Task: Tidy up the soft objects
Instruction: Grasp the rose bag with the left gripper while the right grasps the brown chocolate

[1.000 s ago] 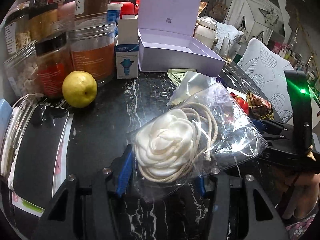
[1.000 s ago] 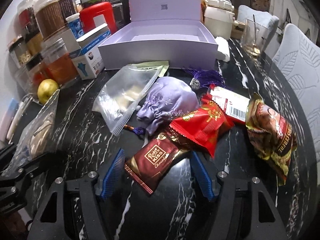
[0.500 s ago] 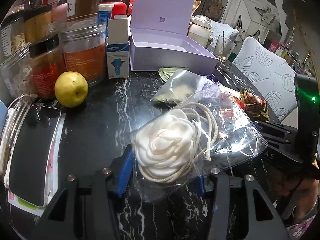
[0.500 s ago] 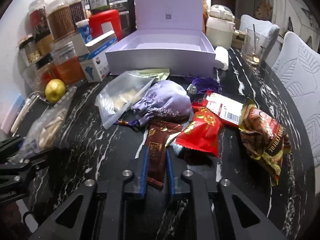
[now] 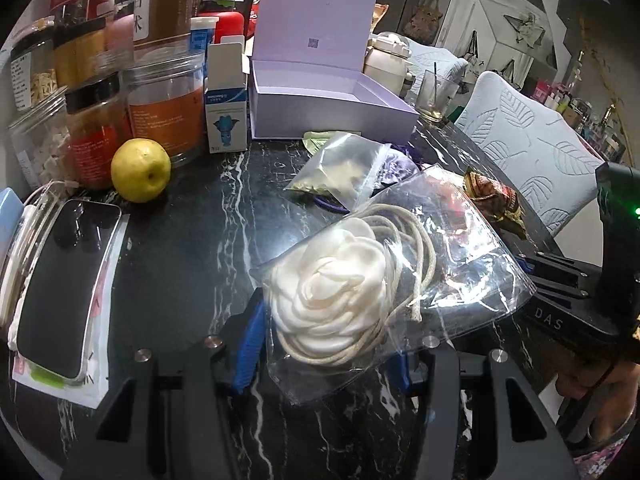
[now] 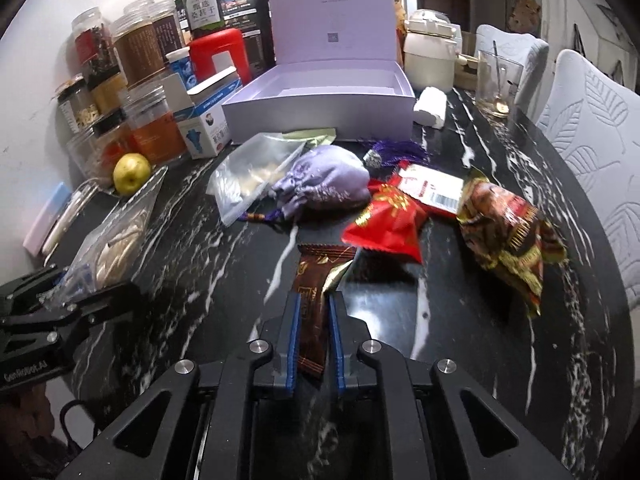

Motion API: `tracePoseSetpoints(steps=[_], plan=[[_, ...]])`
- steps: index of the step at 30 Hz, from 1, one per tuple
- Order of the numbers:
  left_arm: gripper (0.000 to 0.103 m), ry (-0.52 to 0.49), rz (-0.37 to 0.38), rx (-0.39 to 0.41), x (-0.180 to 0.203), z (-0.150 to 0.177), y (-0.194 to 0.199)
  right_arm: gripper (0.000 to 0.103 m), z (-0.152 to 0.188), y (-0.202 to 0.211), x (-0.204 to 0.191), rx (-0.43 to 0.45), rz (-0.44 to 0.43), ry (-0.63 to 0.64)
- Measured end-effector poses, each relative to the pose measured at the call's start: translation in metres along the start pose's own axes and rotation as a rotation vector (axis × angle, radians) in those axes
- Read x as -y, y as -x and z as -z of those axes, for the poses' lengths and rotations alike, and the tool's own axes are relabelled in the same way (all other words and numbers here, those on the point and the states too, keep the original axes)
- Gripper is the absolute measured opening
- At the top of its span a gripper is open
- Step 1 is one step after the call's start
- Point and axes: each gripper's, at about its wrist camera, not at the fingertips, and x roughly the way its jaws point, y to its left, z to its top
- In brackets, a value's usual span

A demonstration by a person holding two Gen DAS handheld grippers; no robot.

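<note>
My left gripper (image 5: 324,344) is shut on a clear plastic bag (image 5: 384,280) holding a cream fabric flower with cord, lifted above the black marble table (image 5: 180,248). My right gripper (image 6: 314,320) is shut on a brown chocolate packet (image 6: 312,292), which sticks out forward between the blue pads. Ahead of it lie a red snack packet (image 6: 388,224), a lilac drawstring pouch (image 6: 328,188), a clear zip bag (image 6: 248,176) and a brown-gold candy bag (image 6: 508,236). An open lilac box (image 6: 320,108) stands at the back of the table.
Jars (image 5: 160,96), a white-blue carton (image 5: 226,120) and a yellow fruit (image 5: 140,170) crowd the back left. A phone (image 5: 60,292) lies on papers at the left edge. A glass (image 6: 498,80), a cream pot (image 6: 430,60) and white chairs (image 6: 588,120) stand right.
The right gripper closed on the brown chocolate packet and drew it back from the red packet. The left gripper kept its grip on the bag and shifted a little sideways.
</note>
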Motion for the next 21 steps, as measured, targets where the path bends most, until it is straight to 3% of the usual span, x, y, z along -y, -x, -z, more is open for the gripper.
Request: tracePoseSetpoints(steps=[3,5,7,9,15,18,21], plan=[[0.052,-0.007,0.004,0.001,0.003,0.001,0.001,0.014,0.005,0.002,0.003,-0.004,0.022,0.003],[0.052,-0.011,0.007,0.001,0.005,0.001,0.001,0.021,0.006,-0.002,0.005,-0.017,0.058,-0.005],[0.052,-0.014,0.007,0.002,0.006,0.002,0.001,0.058,0.008,-0.004,0.007,-0.016,0.073,-0.020],[0.052,-0.011,0.003,0.003,0.005,0.001,0.002,0.066,0.007,-0.008,0.008,-0.024,0.054,-0.043],[0.052,0.002,-0.015,0.000,-0.001,0.001,-0.001,0.065,0.004,-0.016,-0.003,0.003,0.094,-0.011],[0.052,0.009,-0.015,-0.002,-0.003,0.000,-0.003,0.031,0.005,-0.016,-0.008,0.019,0.122,0.033],[0.052,0.014,-0.014,-0.003,-0.004,0.000,-0.004,0.028,0.004,-0.017,-0.009,0.014,0.126,0.039]])
